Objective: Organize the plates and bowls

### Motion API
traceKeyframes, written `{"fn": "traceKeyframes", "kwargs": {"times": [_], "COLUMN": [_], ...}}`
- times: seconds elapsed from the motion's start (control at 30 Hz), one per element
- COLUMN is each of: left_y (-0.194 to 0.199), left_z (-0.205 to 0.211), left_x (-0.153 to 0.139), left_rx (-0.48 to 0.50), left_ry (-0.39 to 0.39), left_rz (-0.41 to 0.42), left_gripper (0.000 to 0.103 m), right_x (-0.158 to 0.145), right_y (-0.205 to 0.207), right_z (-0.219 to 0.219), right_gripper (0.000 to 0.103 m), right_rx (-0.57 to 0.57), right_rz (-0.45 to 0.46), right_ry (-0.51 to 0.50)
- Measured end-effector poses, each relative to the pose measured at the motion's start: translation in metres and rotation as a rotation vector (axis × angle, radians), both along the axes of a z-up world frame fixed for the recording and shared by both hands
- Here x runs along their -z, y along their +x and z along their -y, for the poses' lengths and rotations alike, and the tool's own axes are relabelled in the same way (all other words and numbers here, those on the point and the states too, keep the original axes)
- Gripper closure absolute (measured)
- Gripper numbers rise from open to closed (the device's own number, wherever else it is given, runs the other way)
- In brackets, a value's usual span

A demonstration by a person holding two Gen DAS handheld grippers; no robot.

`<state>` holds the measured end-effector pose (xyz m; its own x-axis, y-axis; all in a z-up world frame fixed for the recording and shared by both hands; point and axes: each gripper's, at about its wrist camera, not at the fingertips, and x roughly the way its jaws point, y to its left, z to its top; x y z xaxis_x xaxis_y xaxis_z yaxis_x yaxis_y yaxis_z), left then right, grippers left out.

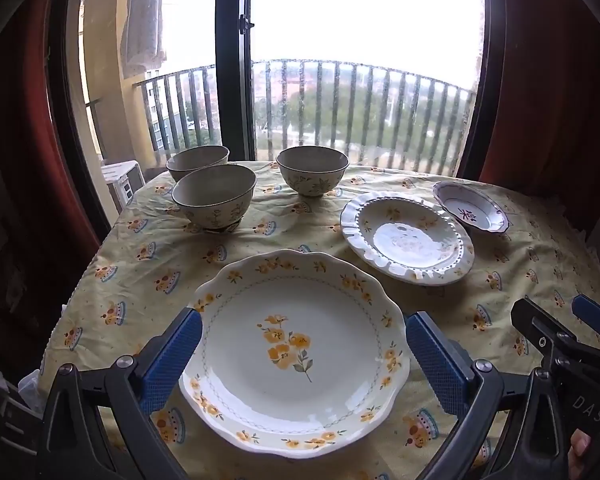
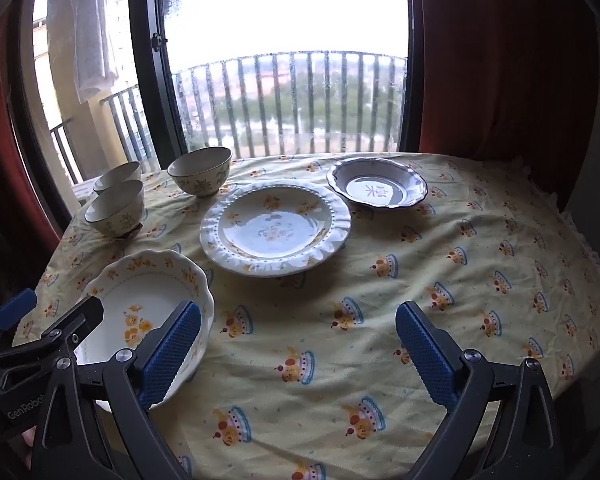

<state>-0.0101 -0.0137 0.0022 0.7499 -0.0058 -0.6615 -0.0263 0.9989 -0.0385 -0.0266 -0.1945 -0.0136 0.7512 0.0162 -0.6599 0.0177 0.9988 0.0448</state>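
A large scalloped plate with orange flowers [image 1: 296, 352] lies on the table near the front; it also shows in the right wrist view [image 2: 140, 312]. My left gripper [image 1: 304, 360] is open, its blue pads either side of this plate, above it. My right gripper [image 2: 298, 356] is open and empty over bare tablecloth, right of that plate. A ruffled white plate [image 1: 406, 236] [image 2: 274, 228] and a small purple-rimmed dish [image 1: 470, 206] [image 2: 376, 182] lie further back. Three floral bowls [image 1: 214, 194] [image 1: 198, 160] [image 1: 312, 172] stand at the back left.
The table is covered with a yellow patterned cloth [image 2: 420, 280]. Behind it are a window with a dark frame [image 1: 230, 60] and a balcony railing. Red curtains [image 2: 500, 60] hang at both sides. The table's edges fall away left and right.
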Motion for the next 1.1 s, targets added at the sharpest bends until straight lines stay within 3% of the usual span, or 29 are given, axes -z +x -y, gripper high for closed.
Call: {"fn": "traceKeyframes", "kwargs": {"times": [1.1], "left_y": [0.004], "left_z": [0.0007], "left_x": [0.0], "left_rx": [-0.03], "left_ry": [0.024], "left_rz": [-0.002], "left_gripper": [0.001], "right_x": [-0.0016], "right_y": [0.0022], "right_z": [-0.0046], "right_gripper": [0.004], "right_rx": [-0.02], "right_rz": [0.003], "right_ry": [-0.019]}}
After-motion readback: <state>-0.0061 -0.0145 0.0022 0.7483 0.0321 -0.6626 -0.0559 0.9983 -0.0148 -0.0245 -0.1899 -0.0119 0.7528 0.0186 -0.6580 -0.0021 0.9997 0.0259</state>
